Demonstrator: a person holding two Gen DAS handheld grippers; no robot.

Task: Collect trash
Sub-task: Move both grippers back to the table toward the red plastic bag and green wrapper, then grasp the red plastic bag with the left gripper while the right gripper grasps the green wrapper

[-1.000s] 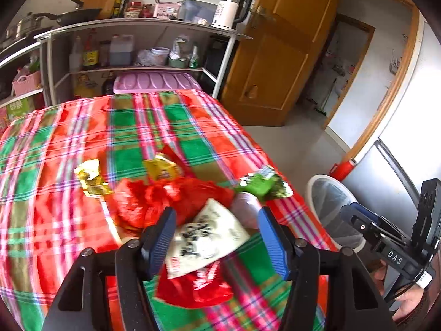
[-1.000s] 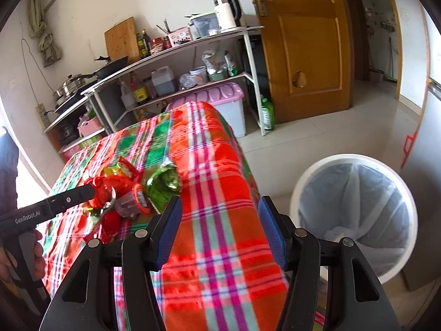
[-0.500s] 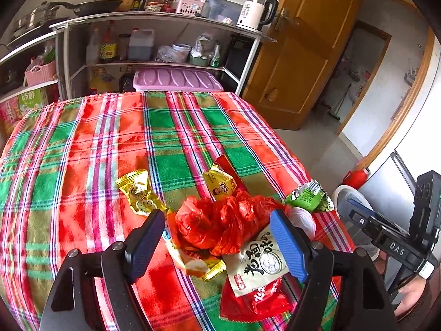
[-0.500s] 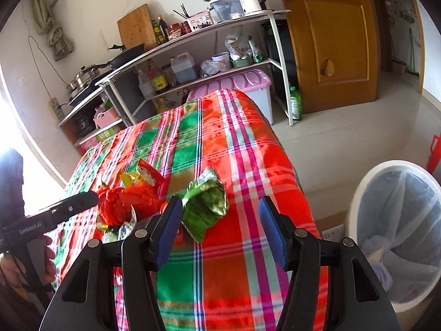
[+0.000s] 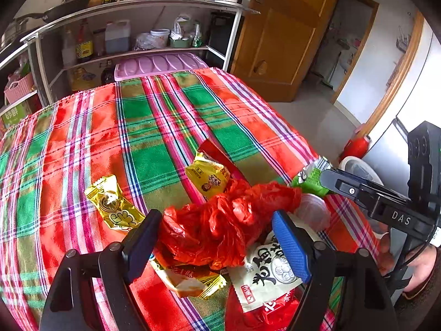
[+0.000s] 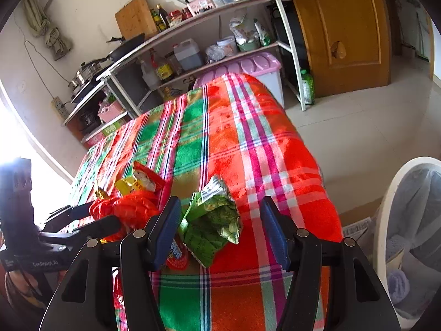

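Left gripper (image 5: 217,244) is opening wide w/ the red bag (image 5: 228,226) between its pads, not squeezed yet. Right gripper (image 6: 220,230) is wide open, holding nothing, w/ the green wrapper (image 6: 213,224) between its fingers. All the trash sits in a pile near the table (image 5: 154,127) edge; the bin (image 6: 386,220) is on the floor just beside it. The bag is thin & floppy, so it could slip out. The two grippers are close & might bump. A wrapper may slide off the edge.
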